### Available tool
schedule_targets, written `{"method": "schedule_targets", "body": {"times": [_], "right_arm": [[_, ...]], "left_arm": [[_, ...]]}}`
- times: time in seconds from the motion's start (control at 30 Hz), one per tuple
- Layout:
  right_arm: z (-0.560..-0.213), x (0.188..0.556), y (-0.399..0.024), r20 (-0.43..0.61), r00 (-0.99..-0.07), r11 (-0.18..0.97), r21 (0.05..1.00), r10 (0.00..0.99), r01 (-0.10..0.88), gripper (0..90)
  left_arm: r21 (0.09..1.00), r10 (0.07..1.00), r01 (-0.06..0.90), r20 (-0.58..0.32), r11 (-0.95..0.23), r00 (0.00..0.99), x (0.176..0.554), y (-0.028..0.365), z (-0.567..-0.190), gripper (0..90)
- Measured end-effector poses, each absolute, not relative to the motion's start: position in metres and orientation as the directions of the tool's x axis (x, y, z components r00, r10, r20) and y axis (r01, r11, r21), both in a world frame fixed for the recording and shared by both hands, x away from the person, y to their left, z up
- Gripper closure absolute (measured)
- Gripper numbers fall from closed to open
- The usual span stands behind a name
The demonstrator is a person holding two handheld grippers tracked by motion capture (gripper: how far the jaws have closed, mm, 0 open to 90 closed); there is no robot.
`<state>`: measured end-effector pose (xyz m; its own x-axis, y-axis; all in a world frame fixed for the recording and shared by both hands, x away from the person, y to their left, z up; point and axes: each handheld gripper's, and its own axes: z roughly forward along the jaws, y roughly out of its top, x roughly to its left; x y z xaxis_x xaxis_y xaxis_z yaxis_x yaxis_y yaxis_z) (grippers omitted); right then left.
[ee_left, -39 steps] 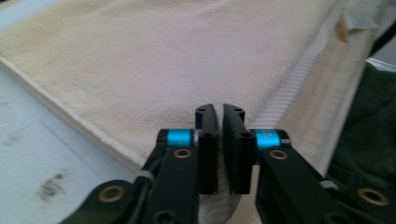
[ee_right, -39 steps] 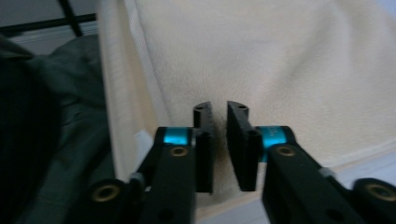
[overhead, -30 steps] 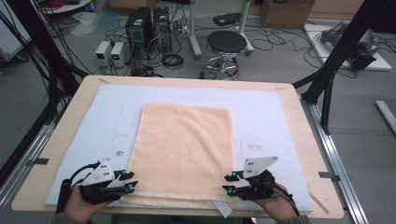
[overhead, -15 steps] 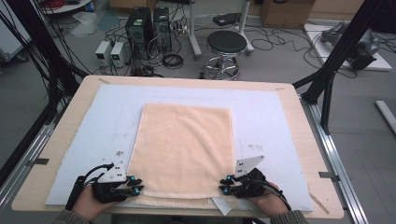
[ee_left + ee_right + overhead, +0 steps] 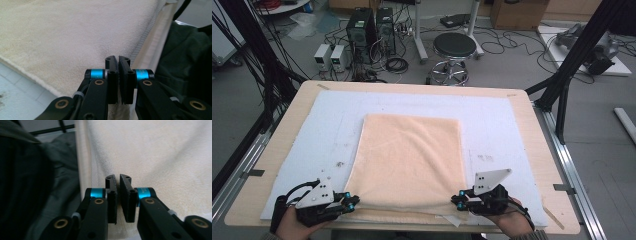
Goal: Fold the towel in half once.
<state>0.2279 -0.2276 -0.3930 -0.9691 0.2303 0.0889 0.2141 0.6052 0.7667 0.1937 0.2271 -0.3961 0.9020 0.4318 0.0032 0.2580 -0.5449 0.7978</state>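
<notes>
Grippers sit at the near edge of the surface (image 5: 277, 150): the left gripper (image 5: 353, 202) has its jaws just closed, pinched on the near left corner of the towel (image 5: 412, 160); the right gripper (image 5: 455, 199) has its jaws likewise nearly closed on the near right corner. Beyond them the peach towel lies flat on a pale mat (image 5: 512, 125). Farther off stands a stool (image 5: 454, 47).

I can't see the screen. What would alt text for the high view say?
A person's two hands hold the left gripper and the right gripper, each shut on a near corner of a peach towel. The towel lies flat on a pale blue mat over a wooden table. Behind the table stand a stool and cabled electronics.
</notes>
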Motion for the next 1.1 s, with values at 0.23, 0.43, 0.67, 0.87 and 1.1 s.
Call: {"method": "schedule_targets", "body": {"times": [0.23,0.43,0.67,0.87,1.1], "right_arm": [[-0.41,0.235,-0.228,0.112,-0.955,0.604,0.752,0.275,0.262,67.5],[-0.419,0.26,-0.222,0.109,-0.937,0.593,0.749,0.332,0.297,61.7],[-0.424,0.283,-0.221,0.11,-0.909,0.553,0.762,0.403,0.337,49.1],[-0.424,0.293,-0.225,0.106,-0.885,0.51,0.784,0.453,0.355,42.3],[-0.422,0.304,-0.228,0.104,-0.855,0.463,0.804,0.507,0.373,31.6]], "left_arm": [[0.781,0.458,0.298,-0.018,-0.549,0.889,0.202,0.225,-0.41,67.9],[0.784,0.477,0.298,-0.002,-0.545,0.879,0.222,0.216,-0.418,63.1],[0.804,0.52,0.3,0.014,-0.513,0.854,0.243,0.209,-0.419,56.8],[0.819,0.557,0.311,0.013,-0.483,0.831,0.255,0.21,-0.419,50.7],[0.837,0.596,0.321,0.007,-0.442,0.803,0.266,0.213,-0.416,45.1]]}}
